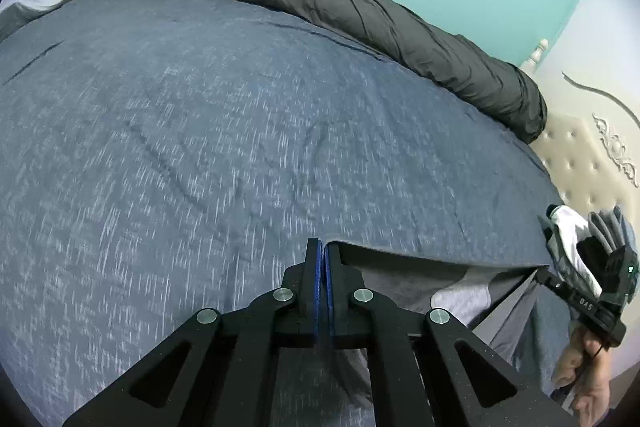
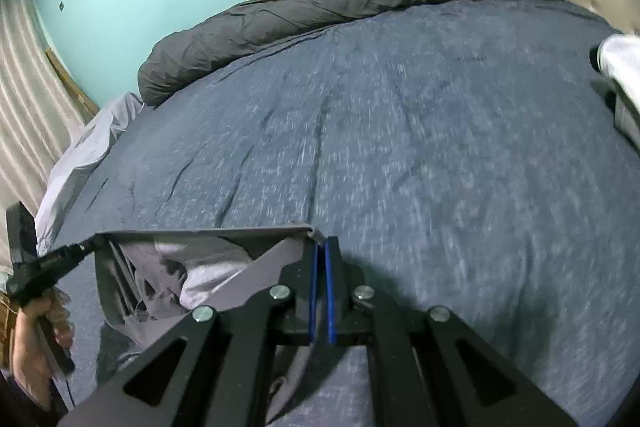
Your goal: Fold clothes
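Left tool (image 1: 323, 247) and right tool (image 2: 322, 245) each clamp one corner of the grey garment (image 2: 208, 267), its edge stretched taut between them just above the bed (image 1: 240, 127). One garment, two tools. Cloth looks soft, light, limp; corner holds suit it. Beyond the garment: one dark rolled duvet (image 1: 340, 7).

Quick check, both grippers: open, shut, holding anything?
Left gripper: shut on one end of the grey garment's edge.
Right gripper: shut on the other end of that edge, pulled taut between them.
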`<action>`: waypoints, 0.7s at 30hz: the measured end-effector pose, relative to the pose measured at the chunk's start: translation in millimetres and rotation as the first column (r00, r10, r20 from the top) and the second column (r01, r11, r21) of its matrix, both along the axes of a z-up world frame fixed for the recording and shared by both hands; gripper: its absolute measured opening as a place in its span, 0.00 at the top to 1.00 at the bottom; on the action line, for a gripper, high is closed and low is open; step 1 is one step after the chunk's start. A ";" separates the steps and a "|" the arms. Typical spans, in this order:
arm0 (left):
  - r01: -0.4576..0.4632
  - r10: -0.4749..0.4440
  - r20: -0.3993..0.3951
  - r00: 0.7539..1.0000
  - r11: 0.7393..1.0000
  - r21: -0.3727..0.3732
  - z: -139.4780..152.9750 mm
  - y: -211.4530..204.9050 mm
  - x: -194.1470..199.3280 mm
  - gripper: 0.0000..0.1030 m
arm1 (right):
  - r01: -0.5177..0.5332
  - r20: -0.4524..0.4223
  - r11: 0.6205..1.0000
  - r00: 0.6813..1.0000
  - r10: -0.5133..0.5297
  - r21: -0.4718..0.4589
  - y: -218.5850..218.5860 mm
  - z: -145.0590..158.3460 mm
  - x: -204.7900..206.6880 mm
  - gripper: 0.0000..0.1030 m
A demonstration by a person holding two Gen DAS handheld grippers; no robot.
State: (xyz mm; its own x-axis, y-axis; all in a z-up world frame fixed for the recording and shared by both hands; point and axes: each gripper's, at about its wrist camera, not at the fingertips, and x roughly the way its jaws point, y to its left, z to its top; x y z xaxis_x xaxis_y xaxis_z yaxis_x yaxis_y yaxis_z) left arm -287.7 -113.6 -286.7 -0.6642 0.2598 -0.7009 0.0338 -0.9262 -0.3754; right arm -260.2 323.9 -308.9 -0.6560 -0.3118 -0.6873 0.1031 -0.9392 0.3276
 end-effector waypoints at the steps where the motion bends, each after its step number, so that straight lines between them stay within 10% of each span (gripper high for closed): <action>1: 0.004 -0.004 0.014 1.000 1.000 0.006 1.1 1.7 -6.0 0.98 | -0.004 -0.002 1.000 1.000 0.004 0.018 -0.3 2.9 -5.1 0.97; 9: -0.004 -0.005 0.101 0.995 0.996 0.094 -1.8 8.4 -51.7 0.89 | 0.044 0.128 0.998 0.991 -0.050 0.043 22.6 -14.4 -57.9 0.96; 12: 0.004 -0.007 0.047 0.999 0.998 0.057 2.7 8.1 -37.5 0.55 | 0.094 0.164 0.996 0.982 -0.094 0.005 34.0 -24.4 -59.0 0.93; 21: -0.002 0.001 0.056 0.998 1.000 0.020 -41.1 8.8 10.7 0.53 | -0.009 0.103 0.999 0.995 0.004 0.042 15.1 -27.5 -27.6 0.77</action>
State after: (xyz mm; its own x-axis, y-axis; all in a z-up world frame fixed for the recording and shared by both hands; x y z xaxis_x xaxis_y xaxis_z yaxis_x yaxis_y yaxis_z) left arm -277.0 -104.8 -327.8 -0.6243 0.2736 -0.7317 0.0566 -0.9184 -0.3917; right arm -287.8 338.9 -336.4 -0.5789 -0.2852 -0.7639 0.0770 -0.9518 0.2970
